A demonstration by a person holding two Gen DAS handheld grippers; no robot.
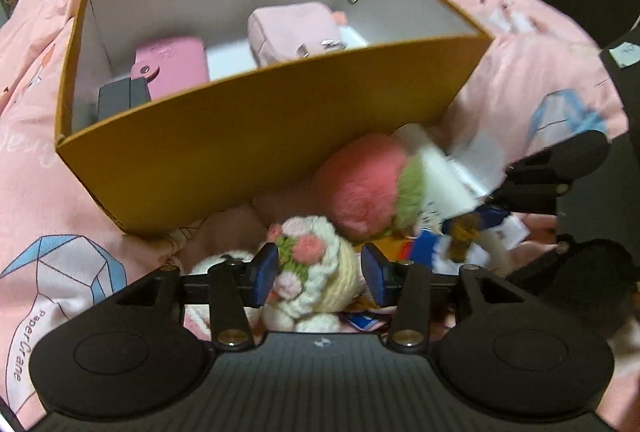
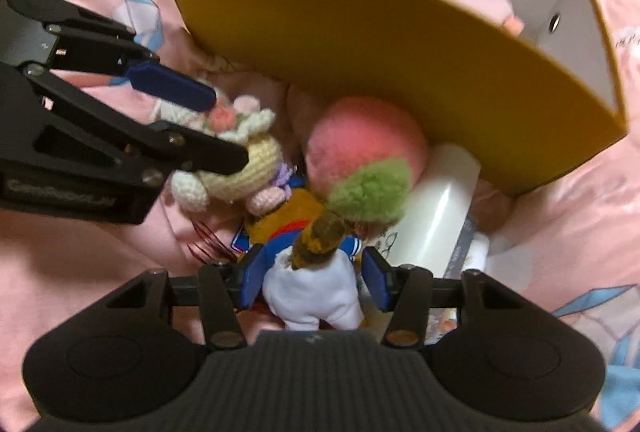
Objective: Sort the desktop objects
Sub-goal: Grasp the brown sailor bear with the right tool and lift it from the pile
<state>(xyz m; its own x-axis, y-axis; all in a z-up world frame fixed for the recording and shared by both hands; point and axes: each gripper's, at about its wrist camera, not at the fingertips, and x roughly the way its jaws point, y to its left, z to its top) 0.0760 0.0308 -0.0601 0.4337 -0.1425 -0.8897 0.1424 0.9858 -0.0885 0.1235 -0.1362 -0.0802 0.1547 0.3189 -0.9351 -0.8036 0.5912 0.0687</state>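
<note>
Straddling the crocheted doll [image 1: 316, 268], the left gripper [image 1: 320, 274] is seen with jaws apart, pads not pressing; the right gripper [image 2: 314, 278] has jaws apart around the white-legged plush [image 2: 316, 296], contact uncertain; both are pitched steeply downward; the toys are heaped at 6 o'clock of the yellow box [image 1: 256, 136] on the pink bedspread [image 1: 60, 232]; neighbouring toys, tightly packed, could be snagged or dragged.

Each black tool [image 1: 320, 274] has blue pads [image 2: 172, 86] and brass screws.

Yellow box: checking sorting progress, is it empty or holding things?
Holding things: yellow box contains pink case, pink pouch.
</note>
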